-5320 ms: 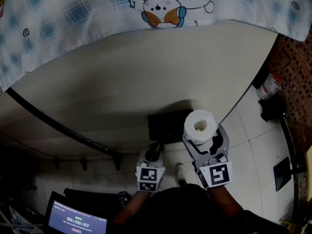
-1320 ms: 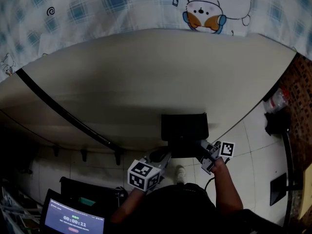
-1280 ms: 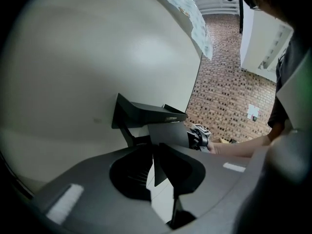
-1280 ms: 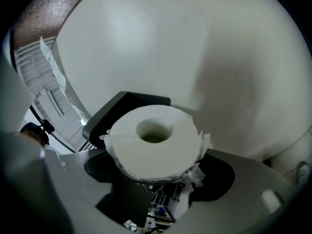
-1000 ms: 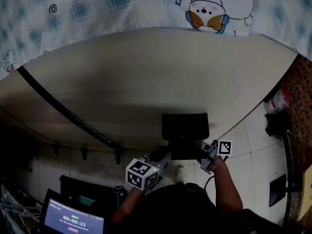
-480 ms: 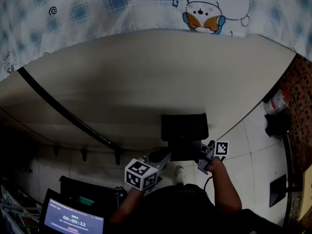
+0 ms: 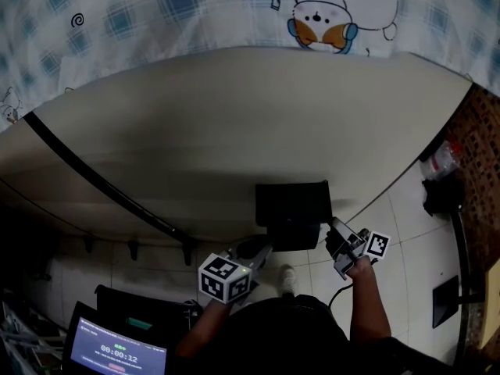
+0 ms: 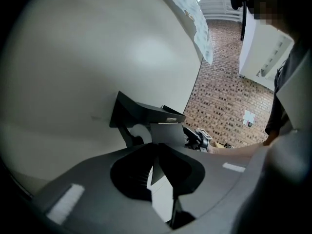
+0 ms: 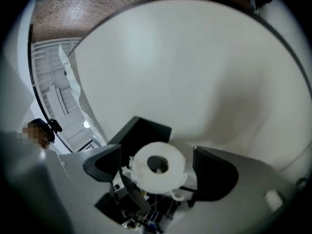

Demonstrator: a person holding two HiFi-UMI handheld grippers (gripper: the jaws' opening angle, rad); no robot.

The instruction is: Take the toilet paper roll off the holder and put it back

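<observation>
The white toilet paper roll (image 9: 158, 165) sits end-on on the black wall holder (image 9: 141, 133), just under its shelf. My right gripper (image 9: 156, 153) faces the roll with one jaw on each side; the jaws are opening and there is a gap between the pads and the paper. In the head view the holder (image 7: 289, 208) hides the roll, and the right gripper (image 7: 337, 237) hangs off its right corner. My left gripper (image 7: 254, 252) waits below the holder, shut and empty. Its view shows the holder (image 8: 146, 113) and a bit of the roll (image 8: 141, 130).
A plaid cartoon-print cloth (image 7: 234, 6) hangs over the pale wall. A black rail (image 7: 101, 186) runs slanting across the wall's left. A screen with a timer (image 7: 117, 354) is at the lower left. Brick wall (image 7: 476, 131) and dark items (image 7: 441, 194) are at right.
My right gripper held the roll above the holder seconds ago; the roll now sits on the holder. In the last second the right gripper drew back to the right. The left barely moved.
</observation>
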